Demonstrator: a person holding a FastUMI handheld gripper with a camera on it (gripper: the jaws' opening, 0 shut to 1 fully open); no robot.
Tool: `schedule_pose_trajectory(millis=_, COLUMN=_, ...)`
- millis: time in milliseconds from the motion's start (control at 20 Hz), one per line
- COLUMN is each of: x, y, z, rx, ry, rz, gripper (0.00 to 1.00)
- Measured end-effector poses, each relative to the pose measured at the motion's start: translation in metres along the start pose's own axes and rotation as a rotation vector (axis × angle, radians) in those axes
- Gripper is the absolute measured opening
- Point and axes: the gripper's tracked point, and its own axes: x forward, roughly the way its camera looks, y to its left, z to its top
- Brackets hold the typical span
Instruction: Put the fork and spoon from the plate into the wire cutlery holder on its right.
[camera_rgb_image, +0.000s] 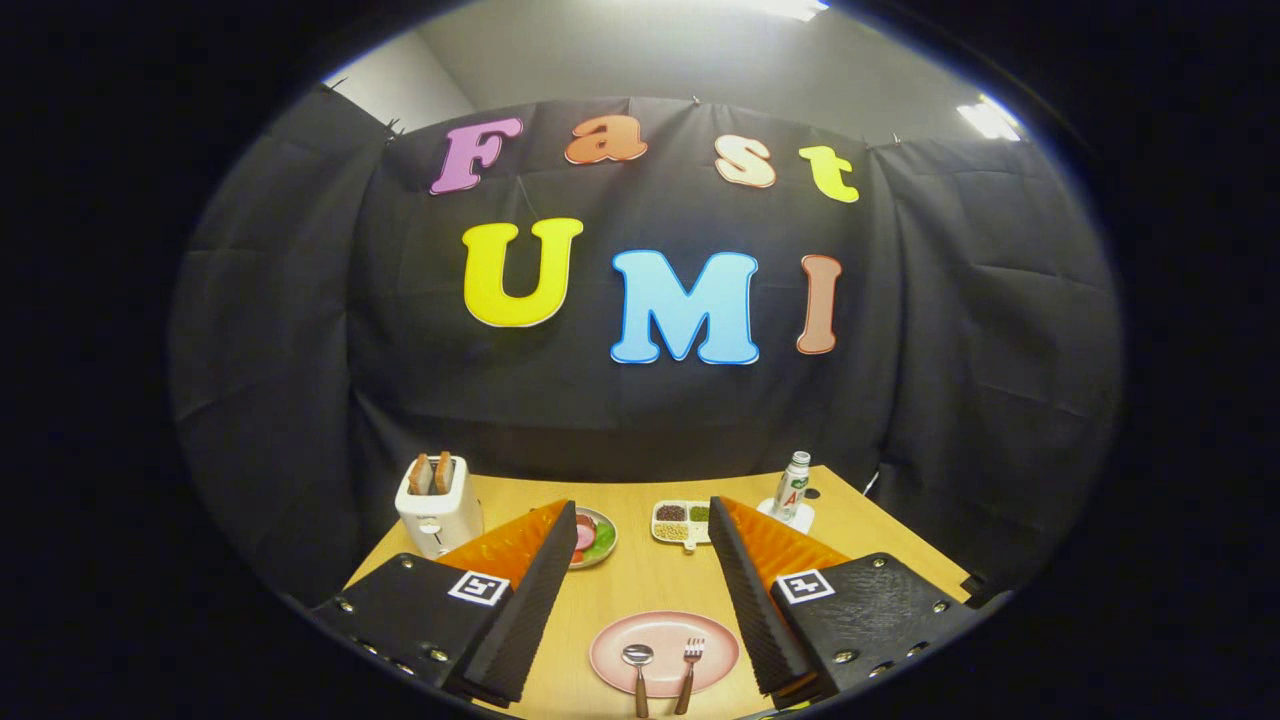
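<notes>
1. Cutlery lies on the pink plate (664, 640): the spoon (638, 665) at the plate's 7 o'clock and the fork (690, 665) at its 5 o'clock, side by side but apart. Both heads rest on the plate; both wooden handles run off its near rim toward the gripper, which leaves the handles free for a pinch.
2. The gripper (640, 540) hangs above the table (640, 585) with its fingers spread wide and nothing between them. The plate sits in the gap between the fingers, so either utensil can be approached by coming down.
3. The right finger (770, 590) covers the table at the plate's 3 o'clock. The wire holder named in the task cannot be made out there; its position cannot be told.
4. Beyond the plate, at 12 o'clock, stands a divided tray of grains (680, 522). At 11 o'clock a small dish of food (595, 537) is half hidden by the left finger (520, 580).
5. A toaster (437, 505) with bread stands at 10 o'clock; a bottle (793, 487) stands at 1 o'clock. Both are well apart from the plate.
6. Judgement: no utensil is moved yet; the task is at its start.
</notes>
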Motion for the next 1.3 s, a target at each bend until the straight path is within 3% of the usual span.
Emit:
schedule_pose_trajectory(millis=350, x=0.022, y=-0.015, z=-0.055, rx=-0.024, ry=0.197, rz=-0.09, gripper=0.83)
schedule_pose_trajectory(millis=450, x=0.028, y=-0.018, z=-0.067, rx=-0.013, ry=0.234, rz=-0.105, gripper=0.95)
schedule_pose_trajectory(millis=1000, x=0.06, y=-0.034, z=-0.163, rx=0.03, ry=0.527, rz=-0.199, gripper=0.96)
schedule_pose_trajectory(millis=1300, x=0.067, y=-0.035, z=-0.22, rx=-0.026, ry=0.711, rz=-0.207, gripper=0.96)
